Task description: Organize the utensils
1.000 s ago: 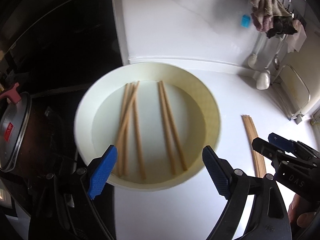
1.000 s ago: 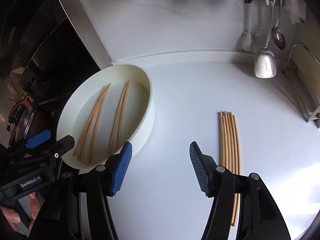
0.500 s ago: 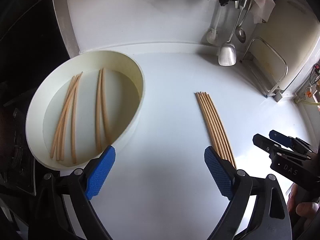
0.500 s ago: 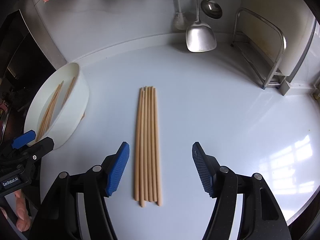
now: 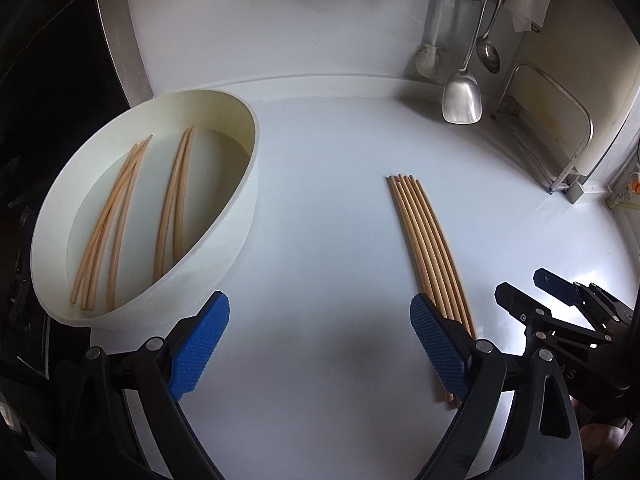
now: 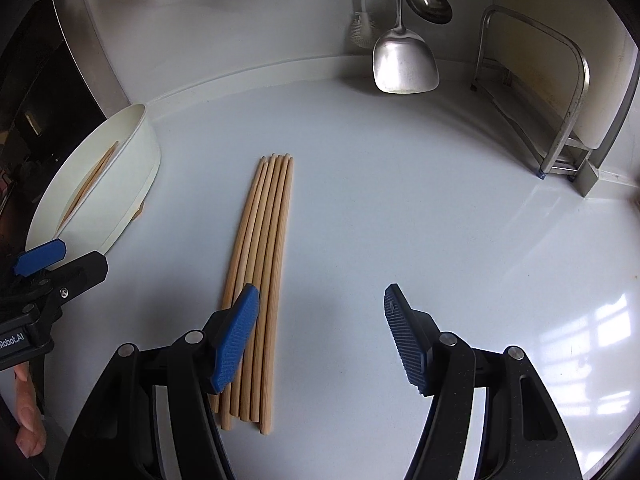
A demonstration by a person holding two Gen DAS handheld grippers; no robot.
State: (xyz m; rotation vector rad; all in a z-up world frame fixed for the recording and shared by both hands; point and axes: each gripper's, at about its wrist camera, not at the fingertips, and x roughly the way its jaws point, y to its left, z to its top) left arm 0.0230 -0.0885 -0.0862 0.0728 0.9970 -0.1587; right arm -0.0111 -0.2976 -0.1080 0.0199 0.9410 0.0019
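Observation:
A bundle of several wooden chopsticks [image 5: 428,248] [image 6: 264,248] lies side by side on the white counter. More chopsticks [image 5: 120,216] [image 6: 90,184] lie in a round white bowl [image 5: 240,216] [image 6: 132,184] to its left. My left gripper [image 5: 318,304] hangs open above bare counter between the bowl and the bundle, and its right finger covers the bundle's near ends. My right gripper [image 6: 321,296] is open with nothing between its fingers. Its left finger overlaps the bundle's near part, and bare counter shows in the gap. Each gripper shows at the edge of the other's view [image 5: 532,292] [image 6: 64,264].
A metal spatula [image 6: 404,64], a ladle [image 6: 428,2] and a brush [image 6: 362,32] hang against the back wall. A metal rack [image 6: 560,92] stands at the right. A dark stove area [image 5: 52,80] borders the counter at the left. A person's fingers [image 6: 28,420] show at the left edge.
Both views have swung right, away from the bowl toward the bundle on the counter. In the right wrist view the bundle has shifted from between the fingers to under the left finger.

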